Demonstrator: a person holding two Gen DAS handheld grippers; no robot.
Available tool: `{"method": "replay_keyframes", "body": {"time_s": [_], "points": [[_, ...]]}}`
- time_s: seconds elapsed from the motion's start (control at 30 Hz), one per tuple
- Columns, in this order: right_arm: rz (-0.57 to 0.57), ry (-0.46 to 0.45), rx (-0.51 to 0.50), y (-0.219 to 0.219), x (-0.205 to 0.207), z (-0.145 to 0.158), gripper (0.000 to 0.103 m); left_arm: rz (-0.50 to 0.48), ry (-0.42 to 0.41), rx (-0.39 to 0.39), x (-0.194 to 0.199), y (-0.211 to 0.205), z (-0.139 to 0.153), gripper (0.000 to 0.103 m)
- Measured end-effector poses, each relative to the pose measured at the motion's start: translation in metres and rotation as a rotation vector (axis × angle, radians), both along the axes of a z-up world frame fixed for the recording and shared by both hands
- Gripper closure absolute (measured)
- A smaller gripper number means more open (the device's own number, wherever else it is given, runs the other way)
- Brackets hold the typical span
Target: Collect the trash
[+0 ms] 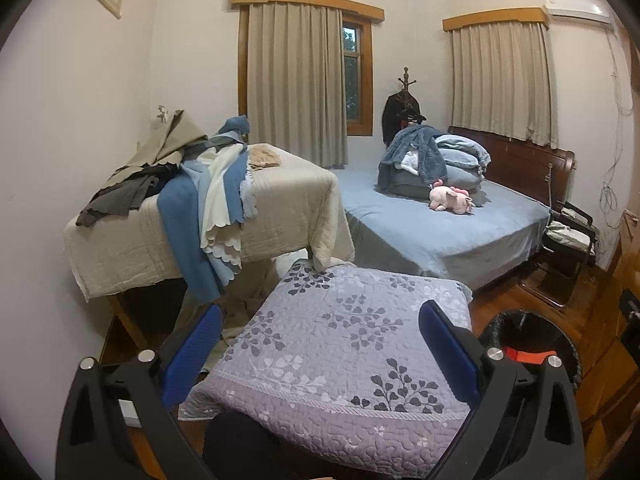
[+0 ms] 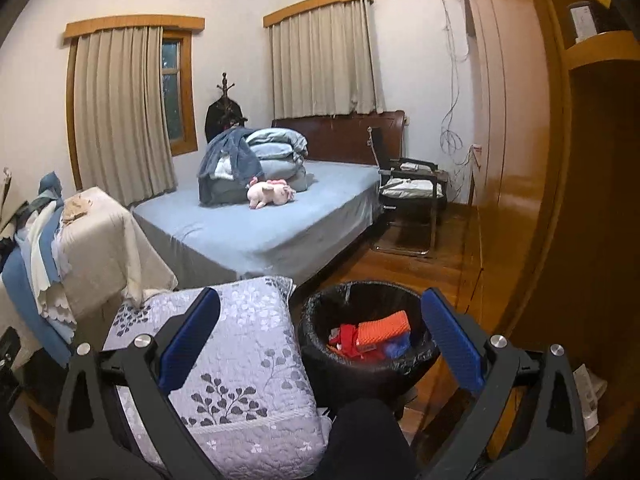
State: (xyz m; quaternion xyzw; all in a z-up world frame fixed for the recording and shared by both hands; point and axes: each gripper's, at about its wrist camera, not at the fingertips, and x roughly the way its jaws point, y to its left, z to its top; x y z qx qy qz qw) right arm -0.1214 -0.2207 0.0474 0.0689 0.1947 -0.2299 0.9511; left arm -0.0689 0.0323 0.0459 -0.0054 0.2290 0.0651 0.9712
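Both hand-held grippers, left [image 1: 320, 344] and right [image 2: 322, 332], gape empty; one bin [image 2: 320, 364] holds several wrappers [image 2: 370, 338].

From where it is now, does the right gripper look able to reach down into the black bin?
Probably yes. The right gripper is open and empty, and the bin sits just ahead and below, its mouth uncovered, with orange and red wrappers inside. The quilted cushion lies beside it, not over it.

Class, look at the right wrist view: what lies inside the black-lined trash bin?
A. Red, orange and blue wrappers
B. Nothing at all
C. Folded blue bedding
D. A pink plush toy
A: the trash bin already holds red, orange and blue wrappers against its black liner.
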Motion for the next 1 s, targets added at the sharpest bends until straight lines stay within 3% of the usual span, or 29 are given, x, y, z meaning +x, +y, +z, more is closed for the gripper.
{"method": "replay_keyframes", "body": {"time_s": [1.0], "points": [[-0.039, 0.043, -0.023, -0.011, 0.043, -0.019, 0.005, 0.014, 0.006, -0.015, 0.031, 0.008, 0.002, 0.006]]}}
